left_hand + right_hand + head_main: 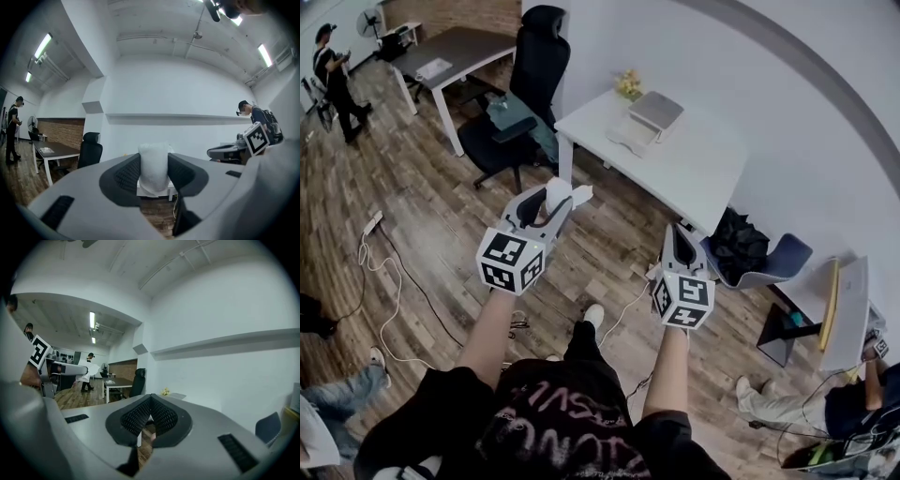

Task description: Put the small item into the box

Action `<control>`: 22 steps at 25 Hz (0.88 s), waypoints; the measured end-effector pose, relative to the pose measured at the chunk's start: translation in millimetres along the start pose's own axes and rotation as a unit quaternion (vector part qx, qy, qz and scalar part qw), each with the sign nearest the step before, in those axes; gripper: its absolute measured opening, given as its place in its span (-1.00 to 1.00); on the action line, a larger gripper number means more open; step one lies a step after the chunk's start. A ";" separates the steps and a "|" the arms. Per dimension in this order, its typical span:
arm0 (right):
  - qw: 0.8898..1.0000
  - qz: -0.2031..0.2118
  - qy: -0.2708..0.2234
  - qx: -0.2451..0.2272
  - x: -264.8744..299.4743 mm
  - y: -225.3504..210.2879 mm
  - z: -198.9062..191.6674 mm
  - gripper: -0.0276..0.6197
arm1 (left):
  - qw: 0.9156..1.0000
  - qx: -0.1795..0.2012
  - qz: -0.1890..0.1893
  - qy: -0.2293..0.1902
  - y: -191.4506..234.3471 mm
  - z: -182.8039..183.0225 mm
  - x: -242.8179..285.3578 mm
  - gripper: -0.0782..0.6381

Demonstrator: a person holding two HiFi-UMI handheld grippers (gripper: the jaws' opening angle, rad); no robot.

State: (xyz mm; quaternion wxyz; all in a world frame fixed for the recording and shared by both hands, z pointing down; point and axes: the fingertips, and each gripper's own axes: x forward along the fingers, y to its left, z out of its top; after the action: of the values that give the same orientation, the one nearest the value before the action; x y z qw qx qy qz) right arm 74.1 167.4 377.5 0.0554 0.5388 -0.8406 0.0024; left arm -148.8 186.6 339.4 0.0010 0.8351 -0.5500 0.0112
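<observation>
Our left gripper [558, 200] pinches the small item [153, 168], a soft, whitish, pillow-like packet standing upright between pads set fairly wide on it, up in the air and short of the white table [698, 178]. Our right gripper [150, 401] has its jaws pressed together on nothing. The box [649, 120] sits on that table; we cannot see inside it

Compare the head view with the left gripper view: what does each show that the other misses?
Head view only: the person's forearms, the floor power strip and the blue chair. Left gripper view only: the ceiling lights, and both pads pressed against the white packet. Both: the left gripper holding that packet, the black chair and the white table.
</observation>
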 end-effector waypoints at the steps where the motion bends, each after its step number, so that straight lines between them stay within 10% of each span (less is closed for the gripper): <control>1: 1.000 0.001 0.000 0.000 9.9 -3.5 -0.4 -0.89 | 1.000 0.001 0.001 0.001 4.3 -1.2 8.8 -0.29; 22: 1.000 0.027 0.004 0.011 251.3 -156.1 1.6 -0.89 | 1.000 0.007 0.017 0.025 73.7 -7.0 279.0 -0.29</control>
State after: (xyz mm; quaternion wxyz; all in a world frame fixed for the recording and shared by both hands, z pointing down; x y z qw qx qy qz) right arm 111.6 -125.7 391.3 0.0522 0.5168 -0.8544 0.0153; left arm -106.5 -98.6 351.1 0.0089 0.8251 -0.5637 0.0364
